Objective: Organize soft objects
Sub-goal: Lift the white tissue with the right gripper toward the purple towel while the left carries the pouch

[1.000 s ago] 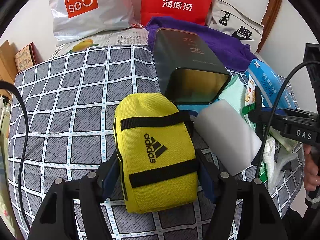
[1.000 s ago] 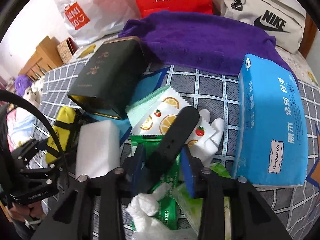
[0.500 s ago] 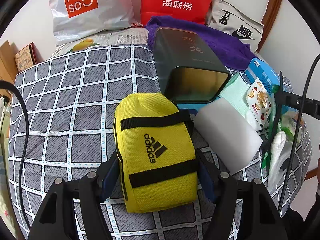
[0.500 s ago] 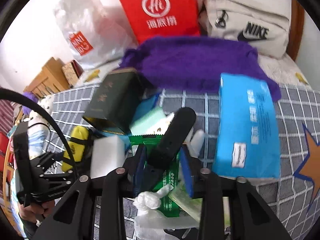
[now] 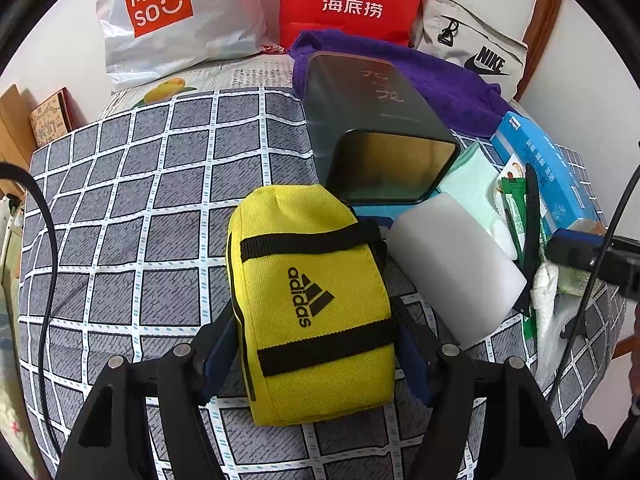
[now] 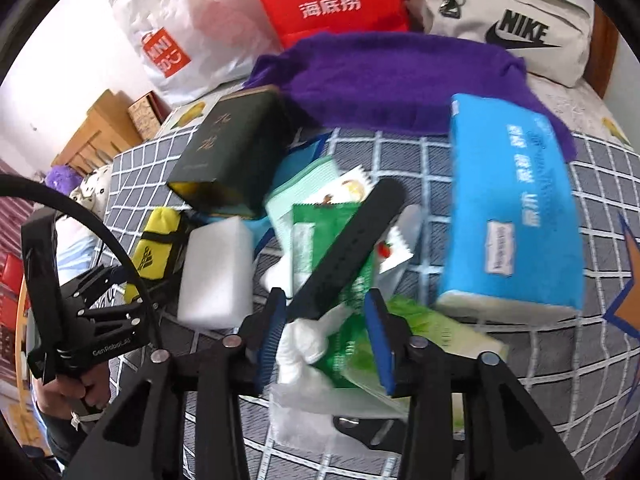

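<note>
On the bed, left claw (image 5: 314, 354) still clamping yellow pouch (image 5: 310, 296), right claw (image 6: 326, 326) opening, black strap (image 6: 350, 242) freed.

In the left wrist view the adidas pouch (image 5: 312, 300) lies at lower centre on the checked bedcover (image 5: 120, 220), between the left gripper's (image 5: 316, 350) fingers. Behind it the tin box (image 5: 380, 136) lies on its side, open end toward the camera. The foam block (image 5: 456, 268) sits just right of the pouch, touching it. Further right lie the strap (image 5: 532, 224) and the tissue pack (image 5: 548, 168). Along the top edge stand the Miniso bag (image 5: 176, 20) at upper left, the red bag (image 5: 352, 0) at centre and the Nike bag (image 5: 476, 48) at upper right, the towel (image 5: 440, 76) before them.
</note>
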Motion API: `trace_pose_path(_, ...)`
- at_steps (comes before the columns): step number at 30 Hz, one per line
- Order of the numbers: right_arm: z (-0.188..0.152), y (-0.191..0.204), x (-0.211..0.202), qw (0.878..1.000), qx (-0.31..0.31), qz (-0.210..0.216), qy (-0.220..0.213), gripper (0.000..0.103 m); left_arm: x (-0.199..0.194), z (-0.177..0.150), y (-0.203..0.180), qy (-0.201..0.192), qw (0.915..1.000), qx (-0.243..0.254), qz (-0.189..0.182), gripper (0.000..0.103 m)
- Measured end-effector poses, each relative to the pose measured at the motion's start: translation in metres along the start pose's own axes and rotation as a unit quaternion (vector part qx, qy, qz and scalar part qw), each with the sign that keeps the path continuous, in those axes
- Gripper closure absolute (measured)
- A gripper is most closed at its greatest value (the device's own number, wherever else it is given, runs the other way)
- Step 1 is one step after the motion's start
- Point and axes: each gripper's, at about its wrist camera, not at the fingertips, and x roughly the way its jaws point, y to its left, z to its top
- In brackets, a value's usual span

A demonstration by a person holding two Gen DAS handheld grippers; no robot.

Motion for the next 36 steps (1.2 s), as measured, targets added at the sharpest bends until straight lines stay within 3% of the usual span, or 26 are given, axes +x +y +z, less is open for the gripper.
trace_pose_path(9,-0.016,0.024,0.024,0.997,-0.06,-0.034,0.039,0.056,0.0,-0.002,0.002,0.001,1.0,0.003,0.0,0.034)
trace_pose_path(10,-0.019,0.026,0.026,0.996,-0.069,-0.04,0.035,0.058,0.0,-0.002,0.001,0.001,1.0,0.003,0.0,0.034)
trace_pose_path(12,-0.022,0.028,0.025,0.995,-0.081,-0.054,0.025,0.076,0.0,-0.001,-0.001,0.001,1.0,0.003,0.002,0.034)
trace_pose_path(19,-0.017,0.033,-0.013,0.992,-0.1,-0.066,-0.03,0.077,-0.01,0.001,0.0,-0.007,0.9999,-0.012,-0.009,0.034)
trace_pose_path(29,0.001,0.044,-0.06,0.99,-0.093,-0.03,-0.101,0.076,-0.054,0.02,-0.007,-0.053,0.9985,-0.004,0.008,0.034)
trace_pose_path(36,0.009,0.032,-0.085,0.988,-0.066,0.035,-0.133,0.076,-0.08,0.039,-0.021,-0.082,0.9966,0.006,0.008,0.034)
